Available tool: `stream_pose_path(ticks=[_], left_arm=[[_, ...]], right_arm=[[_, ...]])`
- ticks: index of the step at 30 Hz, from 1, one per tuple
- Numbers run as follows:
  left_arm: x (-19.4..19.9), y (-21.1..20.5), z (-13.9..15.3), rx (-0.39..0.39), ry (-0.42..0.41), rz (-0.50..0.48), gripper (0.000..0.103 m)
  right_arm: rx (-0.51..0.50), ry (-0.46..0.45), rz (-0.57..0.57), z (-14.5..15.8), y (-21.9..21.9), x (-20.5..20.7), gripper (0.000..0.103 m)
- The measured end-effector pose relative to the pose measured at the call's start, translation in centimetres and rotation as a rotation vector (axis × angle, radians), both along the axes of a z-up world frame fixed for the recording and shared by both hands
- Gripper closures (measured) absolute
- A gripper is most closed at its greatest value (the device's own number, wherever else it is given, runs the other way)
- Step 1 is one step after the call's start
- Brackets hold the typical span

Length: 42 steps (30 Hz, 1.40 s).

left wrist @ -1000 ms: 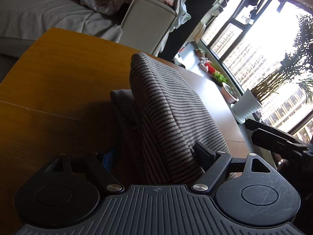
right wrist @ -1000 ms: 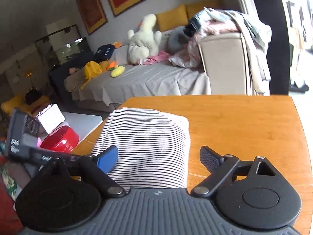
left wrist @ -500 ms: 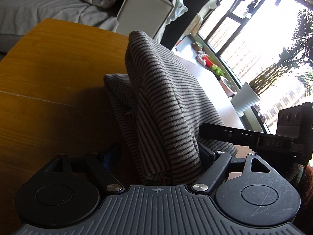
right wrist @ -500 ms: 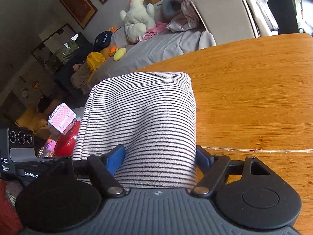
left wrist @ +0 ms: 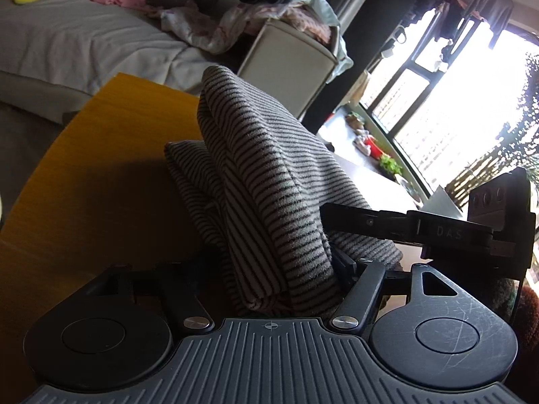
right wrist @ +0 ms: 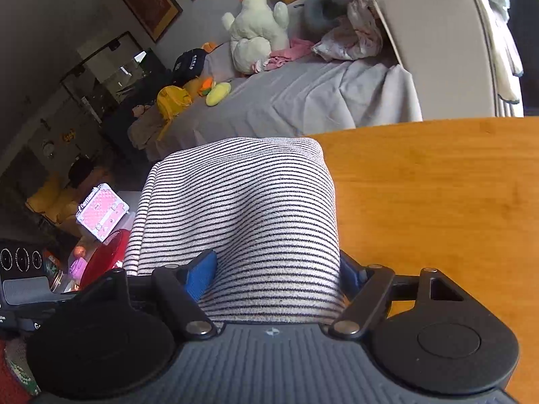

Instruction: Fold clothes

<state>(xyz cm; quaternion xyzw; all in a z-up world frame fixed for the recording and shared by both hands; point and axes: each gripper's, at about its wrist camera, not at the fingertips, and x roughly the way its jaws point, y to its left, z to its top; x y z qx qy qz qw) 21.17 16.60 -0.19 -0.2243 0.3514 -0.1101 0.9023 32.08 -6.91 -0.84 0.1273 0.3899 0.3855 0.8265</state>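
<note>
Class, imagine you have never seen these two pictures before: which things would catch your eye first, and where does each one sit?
First comes the striped garment, bunched up in the middle of both views and pinched between the right tongs and the left tongs above the wooden table. Behind it, a white plush toy sits on the grey-covered sofa. In the left wrist view, a glaring bright window fills the right side.
</note>
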Motion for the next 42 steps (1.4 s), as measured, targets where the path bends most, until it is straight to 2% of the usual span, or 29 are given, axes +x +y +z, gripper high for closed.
stream_pose_path(ticks=[6,8,10,12,15,18,20,23,24,26,28,31,33,34,36,42], left_arm=[[2.5,3.9,-0.4,-0.026,-0.012,0.077,0.031],[2.1,4.3,0.6,0.000,-0.038,0.082,0.032],[1.3,4.5,2.2,0.049,-0.088,0.088,0.035],[0.5,4.3,4.5,0.102,-0.184,0.104,0.037],[1.3,4.2,7.4,0.100,-0.294,0.092,0.038],[4.7,4.2,8.0,0.070,-0.291,0.070,0.038],[7.5,4.6,6.7,0.081,-0.215,0.090,0.040],[10.4,5.6,3.8,0.096,-0.085,0.112,0.040],[10.6,5.6,2.9,0.104,-0.071,0.109,0.040],[10.2,5.8,2.6,0.100,-0.076,0.111,0.038],[9.8,6.0,2.3,0.094,-0.083,0.113,0.038],[9.6,5.9,2.7,0.102,-0.084,0.127,0.039],[8.5,5.4,3.4,0.127,-0.109,0.152,0.037],[7.6,5.1,3.9,0.135,-0.117,0.167,0.035],[5.3,4.2,4.8,0.150,-0.134,0.192,0.022],[-3.3,-0.6,5.7,0.207,-0.147,0.225,0.005]], right_arm=[[-0.015,-0.039,0.032,0.0,3.8,3.2,0.026],[-0.052,-0.081,0.027,0.5,3.9,2.9,0.020],[-0.114,-0.171,0.018,1.3,3.7,1.9,0.018],[-0.165,-0.266,-0.005,2.2,3.5,0.4,0.018],[-0.214,-0.447,-0.056,4.0,3.1,-2.5,0.019],[-0.175,-0.534,0.010,5.5,3.4,-5.8,0.024],[-0.195,-0.561,0.084,5.7,4.7,-7.6,0.024],[-0.303,-0.523,0.153,3.8,7.1,-8.5,0.025],[-0.322,-0.509,0.158,3.0,7.5,-8.5,0.025],[-0.361,-0.490,0.169,1.4,8.3,-8.6,0.018],[-0.402,-0.526,0.179,1.4,8.7,-9.3,0.017],[-0.350,-0.496,0.148,2.8,7.0,-10.1,0.017],[-0.290,-0.469,0.113,3.9,5.0,-10.7,0.011],[-0.263,-0.468,0.080,4.2,3.5,-11.1,0.000],[-0.226,-0.443,0.008,4.4,0.8,-11.6,0.000],[-0.199,-0.286,-0.179,2.7,-5.9,-11.9,0.000]])
